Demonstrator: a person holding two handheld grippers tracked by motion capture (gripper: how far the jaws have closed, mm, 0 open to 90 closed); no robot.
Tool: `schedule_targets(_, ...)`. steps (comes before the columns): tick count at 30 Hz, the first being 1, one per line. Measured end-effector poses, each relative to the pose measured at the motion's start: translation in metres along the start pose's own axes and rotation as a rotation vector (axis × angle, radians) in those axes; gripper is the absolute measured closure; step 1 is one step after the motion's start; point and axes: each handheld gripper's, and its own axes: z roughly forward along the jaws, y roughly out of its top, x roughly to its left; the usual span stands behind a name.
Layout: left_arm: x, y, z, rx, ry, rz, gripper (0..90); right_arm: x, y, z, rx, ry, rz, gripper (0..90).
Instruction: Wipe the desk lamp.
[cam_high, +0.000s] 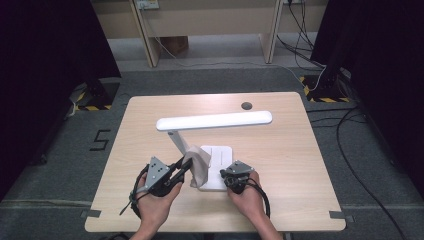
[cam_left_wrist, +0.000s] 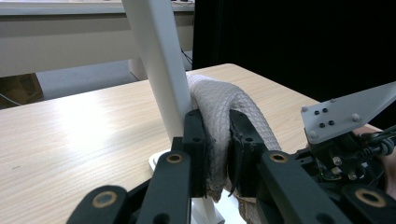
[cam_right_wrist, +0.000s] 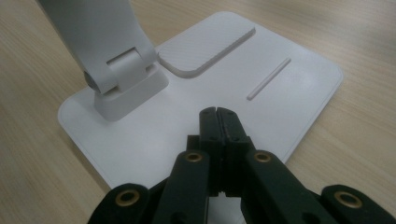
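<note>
A white desk lamp (cam_high: 214, 120) stands mid-table, its long head level above a slanted stem (cam_left_wrist: 159, 60) and a flat base (cam_right_wrist: 201, 107). A grey quilted cloth (cam_left_wrist: 219, 107) is draped against the stem (cam_high: 199, 165). My left gripper (cam_left_wrist: 215, 123) is shut on the cloth right beside the stem; in the high view the left gripper (cam_high: 186, 164) comes in from the lower left. My right gripper (cam_right_wrist: 218, 113) is shut with nothing between its jaws, its tips resting over the base's near edge, and shows in the high view as the right gripper (cam_high: 232, 179).
The wooden table (cam_high: 150, 120) has a dark round grommet (cam_high: 246, 106) near its far edge. Beyond it stand a pale desk frame (cam_high: 150, 35) and loose cables (cam_high: 350, 125) on the grey floor. Dark curtains close off both sides.
</note>
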Motion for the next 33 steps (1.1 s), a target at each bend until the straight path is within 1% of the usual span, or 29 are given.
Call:
schedule_targets(6, 0.000, -0.003, 0.001, 0.011, -0.002, 0.001, 78.9, 0.000, 0.000, 0.000, 0.000, -0.001, -0.001, 90.0)
schedule_targets(15, -0.001, -0.007, 0.003, 0.016, -0.006, -0.005, 78.8, 0.000, 0.000, 0.000, 0.000, 0.000, 0.000, 90.0)
schedule_targets(23, -0.001, -0.013, 0.006, 0.031, -0.010, -0.010, 78.8, 0.000, 0.000, 0.000, 0.000, 0.000, -0.001, 90.0)
schedule_targets(33, -0.002, -0.018, 0.009, 0.045, -0.011, -0.007, 78.9, 0.000, 0.000, 0.000, -0.001, -0.001, -0.003, 90.0)
